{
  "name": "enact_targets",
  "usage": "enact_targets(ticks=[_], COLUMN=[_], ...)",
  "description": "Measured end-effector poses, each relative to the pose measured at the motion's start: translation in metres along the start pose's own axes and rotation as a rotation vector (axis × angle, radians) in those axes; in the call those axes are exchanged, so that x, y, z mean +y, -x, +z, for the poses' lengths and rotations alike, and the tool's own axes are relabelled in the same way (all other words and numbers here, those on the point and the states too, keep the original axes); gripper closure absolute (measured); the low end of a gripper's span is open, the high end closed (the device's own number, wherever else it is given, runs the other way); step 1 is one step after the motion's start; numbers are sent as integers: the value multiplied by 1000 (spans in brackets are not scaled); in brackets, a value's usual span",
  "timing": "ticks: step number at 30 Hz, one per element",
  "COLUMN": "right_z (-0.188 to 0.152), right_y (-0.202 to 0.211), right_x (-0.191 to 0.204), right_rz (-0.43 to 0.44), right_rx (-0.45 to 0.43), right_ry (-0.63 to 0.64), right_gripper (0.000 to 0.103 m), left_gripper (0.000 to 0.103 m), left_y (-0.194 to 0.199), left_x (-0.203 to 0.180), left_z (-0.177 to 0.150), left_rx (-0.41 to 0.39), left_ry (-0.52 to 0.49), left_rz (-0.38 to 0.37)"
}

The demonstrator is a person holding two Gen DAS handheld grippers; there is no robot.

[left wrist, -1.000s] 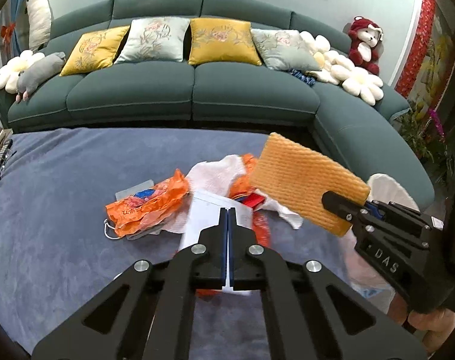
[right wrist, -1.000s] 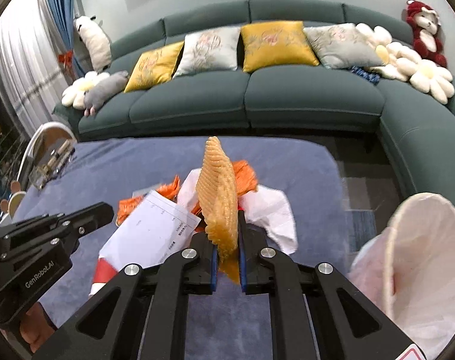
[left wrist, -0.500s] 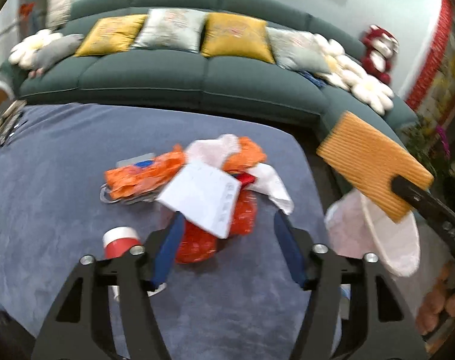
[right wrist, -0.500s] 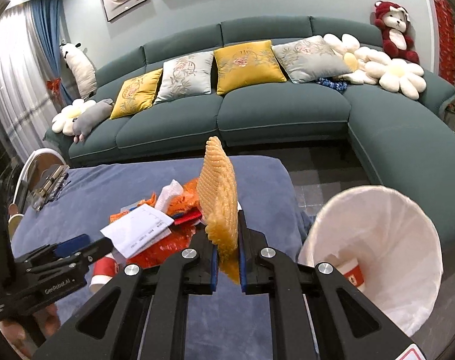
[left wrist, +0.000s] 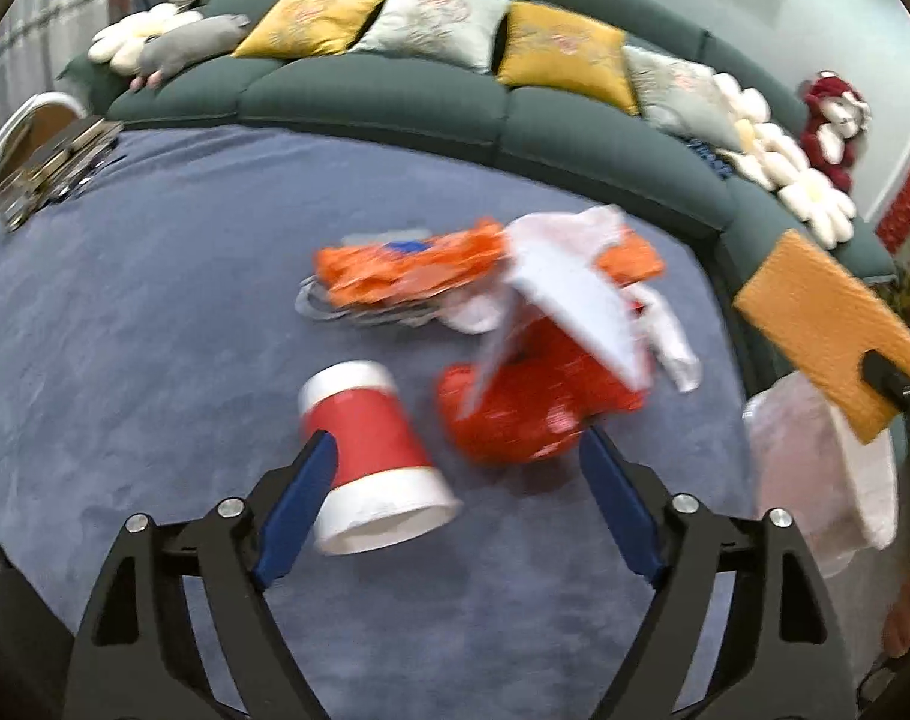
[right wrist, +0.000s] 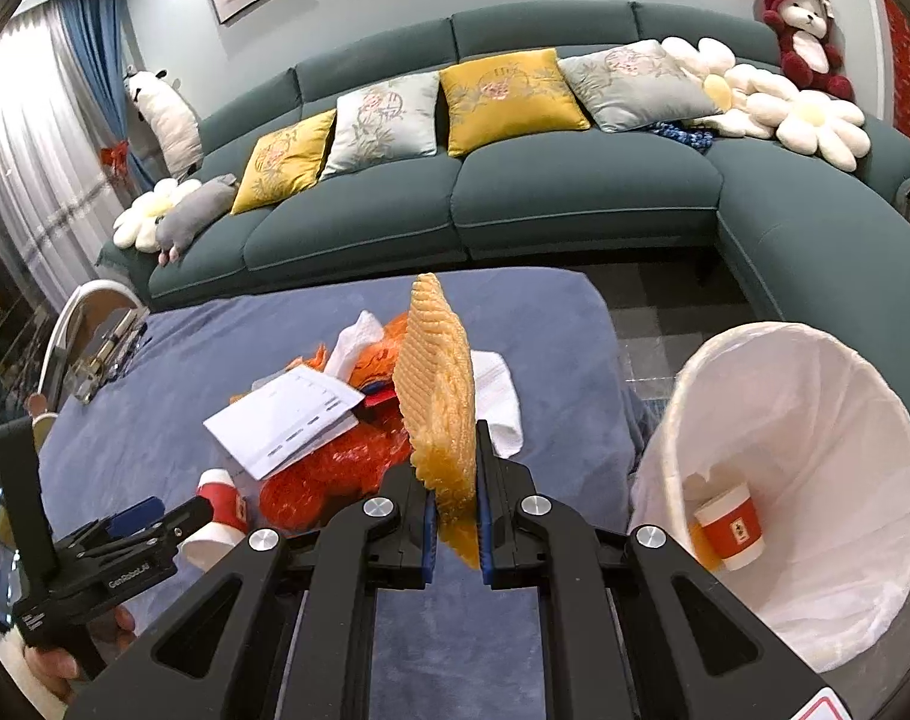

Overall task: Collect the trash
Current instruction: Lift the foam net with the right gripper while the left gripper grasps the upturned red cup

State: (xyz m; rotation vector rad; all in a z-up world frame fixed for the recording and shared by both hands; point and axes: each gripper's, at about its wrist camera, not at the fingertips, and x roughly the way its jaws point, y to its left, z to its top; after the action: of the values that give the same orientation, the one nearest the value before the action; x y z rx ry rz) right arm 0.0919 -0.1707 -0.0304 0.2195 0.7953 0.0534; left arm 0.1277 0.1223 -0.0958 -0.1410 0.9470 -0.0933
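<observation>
My right gripper (right wrist: 456, 525) is shut on a yellow-orange sponge cloth (right wrist: 438, 384) and holds it upright, left of the white-lined trash bin (right wrist: 814, 420); the cloth shows in the left wrist view (left wrist: 826, 330) too. My left gripper (left wrist: 455, 504) is open and empty over the blue table, its left finger beside a tipped red-and-white paper cup (left wrist: 374, 450). Ahead lies a trash pile: a red plastic bag (left wrist: 532, 408), white paper (left wrist: 574, 300), an orange wrapper (left wrist: 407, 270) and white tissue (right wrist: 496, 402). A second paper cup (right wrist: 729, 525) lies inside the bin.
A green sofa (right wrist: 514, 192) with cushions and plush toys curves behind and to the right of the blue-covered table (left wrist: 155, 300). Dark items (left wrist: 53, 168) lie at the table's far left edge. The bin stands off the table's right edge (left wrist: 814, 450).
My left gripper let go of the white paper, opened wide and pulled back, bringing the red cup between its fingers. My right gripper carried the cloth rightward toward the bin.
</observation>
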Motion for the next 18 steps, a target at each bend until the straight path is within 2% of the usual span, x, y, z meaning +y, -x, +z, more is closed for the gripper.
enact_targets(ticks=[9,14,15,18], right_z=[-5,-4,-3,-3], right_y=[-10,-16,-17,-19], right_x=[21,27,29,30], right_rz=[20,22,21,22], right_rx=[22,36,37,41], right_ry=[-1,9,10,11], right_gripper=[93,93,93,93], left_gripper=[24,24,25,42], left_y=[-35,-57,-60,-64], left_x=[32,32,32,34], left_z=[-3,-5,-6,-7], left_rx=[78,128,138,152], left_ry=[108,111,114,111], left_rz=[89,105,106,76])
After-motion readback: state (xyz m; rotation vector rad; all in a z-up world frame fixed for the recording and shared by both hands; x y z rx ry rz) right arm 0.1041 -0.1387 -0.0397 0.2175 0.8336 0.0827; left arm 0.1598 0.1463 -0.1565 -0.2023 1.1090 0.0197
